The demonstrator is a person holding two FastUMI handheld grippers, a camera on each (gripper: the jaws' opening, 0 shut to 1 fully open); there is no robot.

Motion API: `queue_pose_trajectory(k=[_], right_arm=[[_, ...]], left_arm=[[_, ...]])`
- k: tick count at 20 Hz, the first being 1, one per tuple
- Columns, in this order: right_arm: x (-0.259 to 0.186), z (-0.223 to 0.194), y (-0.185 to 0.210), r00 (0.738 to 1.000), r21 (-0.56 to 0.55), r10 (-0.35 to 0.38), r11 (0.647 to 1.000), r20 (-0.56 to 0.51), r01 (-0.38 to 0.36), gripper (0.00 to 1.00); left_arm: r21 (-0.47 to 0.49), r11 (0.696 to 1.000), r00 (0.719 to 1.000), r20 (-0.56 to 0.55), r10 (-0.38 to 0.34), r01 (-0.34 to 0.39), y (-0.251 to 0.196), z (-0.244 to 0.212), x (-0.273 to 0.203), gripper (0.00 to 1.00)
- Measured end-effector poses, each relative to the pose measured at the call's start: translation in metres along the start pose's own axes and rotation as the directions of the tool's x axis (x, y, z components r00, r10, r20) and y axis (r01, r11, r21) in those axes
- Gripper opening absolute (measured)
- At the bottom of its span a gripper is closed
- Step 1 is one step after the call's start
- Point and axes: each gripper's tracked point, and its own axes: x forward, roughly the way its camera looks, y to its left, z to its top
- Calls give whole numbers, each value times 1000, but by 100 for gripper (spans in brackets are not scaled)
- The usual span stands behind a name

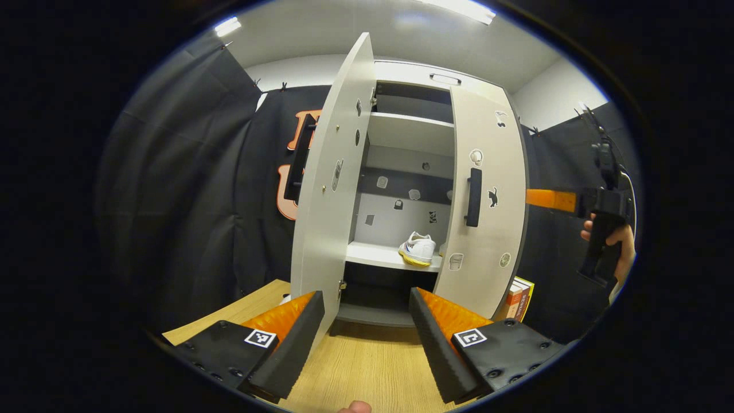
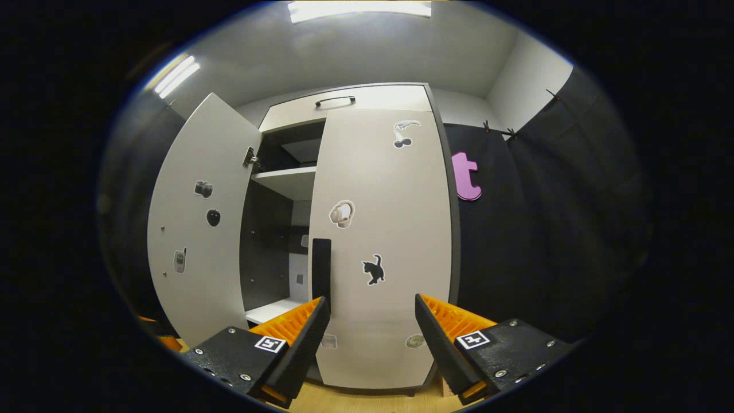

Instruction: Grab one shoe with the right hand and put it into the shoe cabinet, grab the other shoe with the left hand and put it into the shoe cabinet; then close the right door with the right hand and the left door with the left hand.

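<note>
At the bottom of the left gripper view, the left gripper [image 1: 367,332] is hanging over the pale wooden floor [image 1: 367,373] with its fingers standing apart and nothing between them. Beyond it, the tall light-grey shoe cabinet [image 1: 413,74] is filling the centre of the frame. Its left door [image 1: 327,195], swung wide toward the camera, is showing its edge left of centre, while its right door [image 1: 487,195] with the black bar handle [image 1: 473,197] is sitting nearly flush. On the white shelf just below centre, a white sneaker with a yellow sole [image 1: 418,248] is resting; a second shoe may be lying behind the right door, but I cannot tell.

At the bottom of the right gripper view, the right gripper [image 2: 371,338] is likewise spread and holding nothing, facing the right door [image 2: 381,241] close up.

Judging by this, the shoe placing is looking done or largely done, the right door is looking all but shut, and the left door is remaining to be closed.

The left gripper view is adding the sneaker, a stack of books [image 1: 519,298] at lower right, and a hand [image 1: 616,241] gripping the other tool at the right edge. The right gripper view is adding the left door's inner face [image 2: 200,229].
</note>
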Motion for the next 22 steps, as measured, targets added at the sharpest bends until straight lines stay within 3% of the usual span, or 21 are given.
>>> queue_pose_trajectory(k=[6, 11, 13, 17, 20, 21, 22], right_arm=[[-63, -44, -11, 997, 0, -63, 998, -53, 63, 92], [-84, -73, -21, 992, -8, -101, 995, -73, 100, 93], [-83, -77, -19, 991, 14, -108, 994, -76, 110, 93], [-85, -76, -11, 992, 83, -106, 990, -64, 112, 92], [-88, -79, -14, 991, 94, -112, 988, -73, 119, 93], [-90, -80, -16, 991, 94, -114, 988, -76, 121, 93], [-92, -80, -18, 990, 91, -119, 988, -76, 126, 93]], left_arm=[[-1, 999, 999, -4, -48, 48, -23, 0, 7, 97], [-16, 998, 998, 26, -55, 55, -28, 14, 8, 97], [-26, 1000, 997, 76, -14, 16, -7, 41, 5, 97], [-11, 984, 973, 144, 178, -178, 87, 96, 3, 99], [-48, 972, 956, 174, 235, -230, 135, 128, 16, 94], [-57, 969, 952, 184, 246, -240, 147, 135, 24, 99], [-57, 965, 946, 187, 264, -257, 160, 142, 34, 96]])
